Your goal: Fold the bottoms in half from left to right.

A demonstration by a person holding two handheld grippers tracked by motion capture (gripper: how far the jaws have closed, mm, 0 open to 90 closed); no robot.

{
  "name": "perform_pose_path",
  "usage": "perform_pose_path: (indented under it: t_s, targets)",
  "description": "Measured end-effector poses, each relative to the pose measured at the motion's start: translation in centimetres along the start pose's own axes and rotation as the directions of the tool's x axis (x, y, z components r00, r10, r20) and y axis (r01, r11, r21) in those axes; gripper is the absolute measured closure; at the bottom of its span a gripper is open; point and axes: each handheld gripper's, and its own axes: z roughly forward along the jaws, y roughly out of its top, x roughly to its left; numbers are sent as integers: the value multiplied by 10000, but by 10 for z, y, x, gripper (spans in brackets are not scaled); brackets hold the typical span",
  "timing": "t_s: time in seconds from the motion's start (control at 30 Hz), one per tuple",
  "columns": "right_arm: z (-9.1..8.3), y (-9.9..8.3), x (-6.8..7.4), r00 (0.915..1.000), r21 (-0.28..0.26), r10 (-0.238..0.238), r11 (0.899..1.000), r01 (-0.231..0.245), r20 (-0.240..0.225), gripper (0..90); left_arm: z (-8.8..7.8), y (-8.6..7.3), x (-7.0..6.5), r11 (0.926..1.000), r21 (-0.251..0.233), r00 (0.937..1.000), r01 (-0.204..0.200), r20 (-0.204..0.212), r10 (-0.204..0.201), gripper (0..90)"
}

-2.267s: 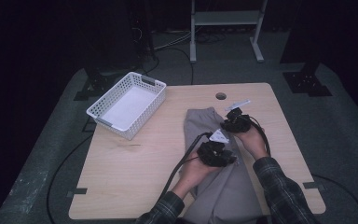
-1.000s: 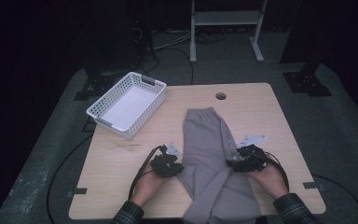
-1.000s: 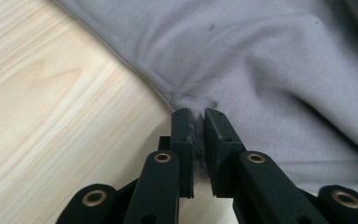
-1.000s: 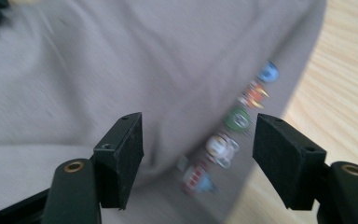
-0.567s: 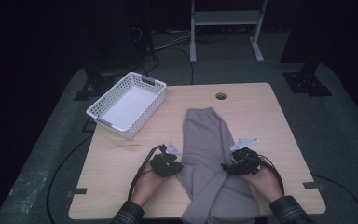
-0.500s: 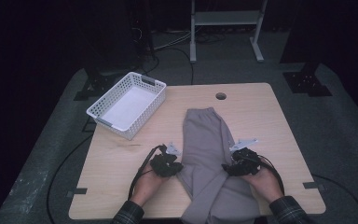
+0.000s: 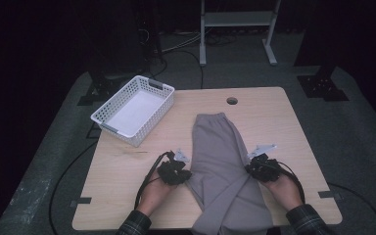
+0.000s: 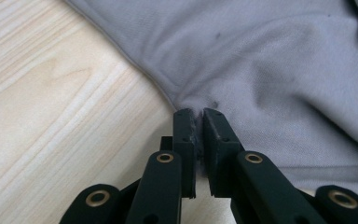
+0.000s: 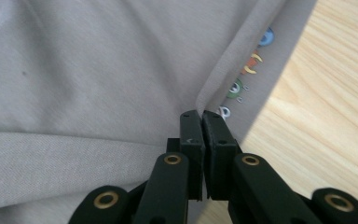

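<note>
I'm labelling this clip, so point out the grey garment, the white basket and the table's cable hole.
grey garment (image 7: 218, 147), high view, middle of the cloth
white basket (image 7: 111, 127), high view, near rim
cable hole (image 7: 232, 101), high view, its centre

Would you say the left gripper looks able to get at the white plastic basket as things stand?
Probably not right away: the left gripper is shut on the grey fabric garment's edge. Bare wooden table lies between it and the white plastic basket, so the way seems free once it lets go.

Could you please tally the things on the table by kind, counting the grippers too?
Grey garment: 1
White basket: 1
Grippers, left gripper and right gripper, each shut on the garment's edge: 2
Total: 4
</note>
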Motion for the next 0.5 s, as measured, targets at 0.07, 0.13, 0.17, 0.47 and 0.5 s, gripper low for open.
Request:
perform_pose_path:
  t_s: [0.07,0.13,0.17,0.47,0.5]
  targets:
    - [0,-2,-4,9999,88,144,9999,-145,52,878,0,0,2,10000,-11,10000,28,-63,-28,849]
    - [0,-4,-10,9995,156,288,9995,-289,88,880,0,1,4,10000,5,9999,55,-153,-55,855]
    - [0,-5,-14,9991,159,418,9990,-418,52,881,1,2,4,10000,-11,9998,28,-196,-28,855]
    - [13,6,-28,9995,-151,277,9995,-275,132,877,12,17,26,9995,-251,9966,191,-792,-211,855]
    - [15,8,-30,9996,-199,222,9996,-219,146,877,14,19,29,9993,-268,9960,253,-848,-275,855]
